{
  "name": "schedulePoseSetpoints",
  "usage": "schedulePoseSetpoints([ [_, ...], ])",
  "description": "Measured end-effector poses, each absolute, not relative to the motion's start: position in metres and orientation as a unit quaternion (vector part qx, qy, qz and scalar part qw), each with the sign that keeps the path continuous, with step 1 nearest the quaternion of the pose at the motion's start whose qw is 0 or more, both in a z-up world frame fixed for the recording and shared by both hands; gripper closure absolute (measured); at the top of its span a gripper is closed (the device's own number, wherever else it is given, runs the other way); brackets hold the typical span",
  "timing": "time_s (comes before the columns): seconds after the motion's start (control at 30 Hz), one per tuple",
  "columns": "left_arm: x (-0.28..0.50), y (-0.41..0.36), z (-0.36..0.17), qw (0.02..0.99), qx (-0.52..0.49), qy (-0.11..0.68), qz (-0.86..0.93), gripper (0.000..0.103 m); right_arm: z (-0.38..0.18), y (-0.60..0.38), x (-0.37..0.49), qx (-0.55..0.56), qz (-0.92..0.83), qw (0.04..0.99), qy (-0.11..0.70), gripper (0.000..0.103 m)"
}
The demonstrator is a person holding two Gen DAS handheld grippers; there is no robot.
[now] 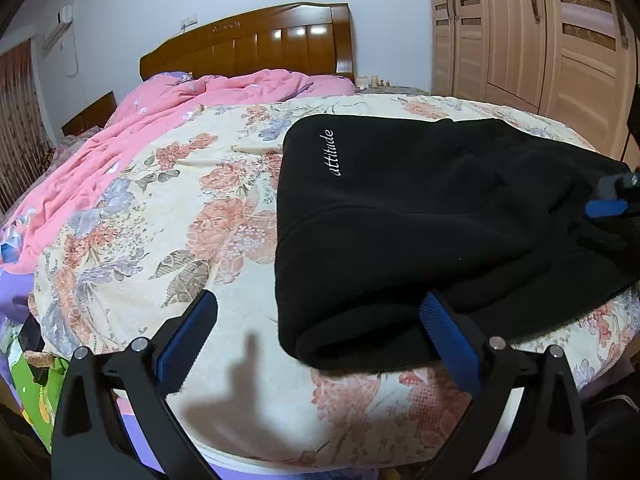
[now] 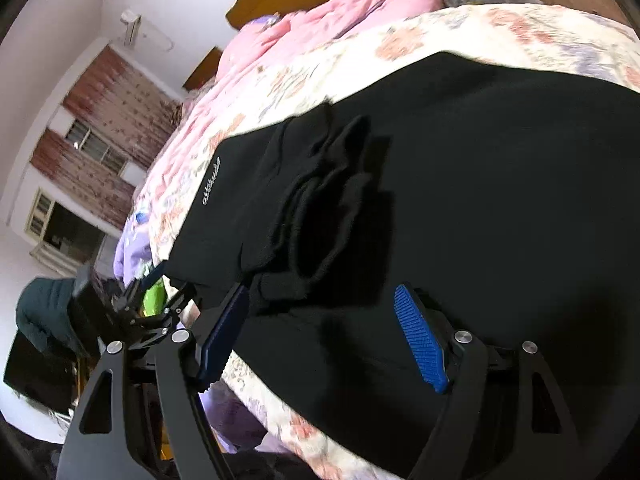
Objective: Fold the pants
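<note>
Black fleece pants (image 1: 420, 216) with white "attitude" lettering lie folded over on the floral bedspread (image 1: 192, 208). My left gripper (image 1: 320, 312) is open at the pants' near left corner; its right finger (image 1: 444, 332) touches the folded edge. My right gripper shows at the right edge of the left wrist view (image 1: 608, 196). In the right wrist view my right gripper (image 2: 320, 304) is open, low over the pants (image 2: 480, 200), with bunched leg cuffs (image 2: 320, 200) just ahead. The left gripper (image 2: 156, 292) shows at the left there.
A pink quilt (image 1: 140, 128) lies along the bed's left side below a wooden headboard (image 1: 256, 40). A wardrobe (image 1: 540, 32) stands at the right. A green item (image 1: 36, 392) lies off the bed's near left edge. Curtains and a window (image 2: 92, 152) are at the left.
</note>
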State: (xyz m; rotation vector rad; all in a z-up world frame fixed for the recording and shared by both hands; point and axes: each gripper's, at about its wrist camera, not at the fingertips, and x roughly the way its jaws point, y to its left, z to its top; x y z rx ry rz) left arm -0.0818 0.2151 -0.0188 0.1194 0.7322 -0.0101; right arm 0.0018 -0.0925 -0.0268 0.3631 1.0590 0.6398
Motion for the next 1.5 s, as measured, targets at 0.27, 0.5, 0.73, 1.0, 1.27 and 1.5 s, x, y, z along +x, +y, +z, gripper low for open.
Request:
schedulePoseSetpoints([
  [0.27,-0.09,0.219,-0.017,0.929,0.063,0.364,-0.002,0.002,-0.03,-0.044,0.045,0.138,0.313,0.816,0.466,0.071],
  [0.5,-0.096,0.221,-0.017,0.927,0.064,0.369,0.006,0.002,-0.004,-0.044,0.03,0.13,0.31,0.848,0.411,0.087],
  [0.73,-0.079,0.228,-0.022,0.921,0.066,0.381,0.048,0.001,0.039,-0.064,0.016,0.142,0.323,0.865,0.356,0.087],
  [1.0,-0.069,0.233,-0.018,0.926,0.023,0.375,0.046,0.001,-0.028,-0.104,0.017,0.166,0.26,0.85,0.427,0.087],
  [1.27,-0.068,0.229,-0.017,0.922,0.025,0.383,0.057,0.001,-0.037,-0.11,0.01,0.18,0.27,0.851,0.412,0.087],
  [1.5,-0.07,0.222,-0.007,0.928,0.031,0.365,0.06,0.002,-0.039,-0.112,0.01,0.191,0.273,0.848,0.413,0.087],
])
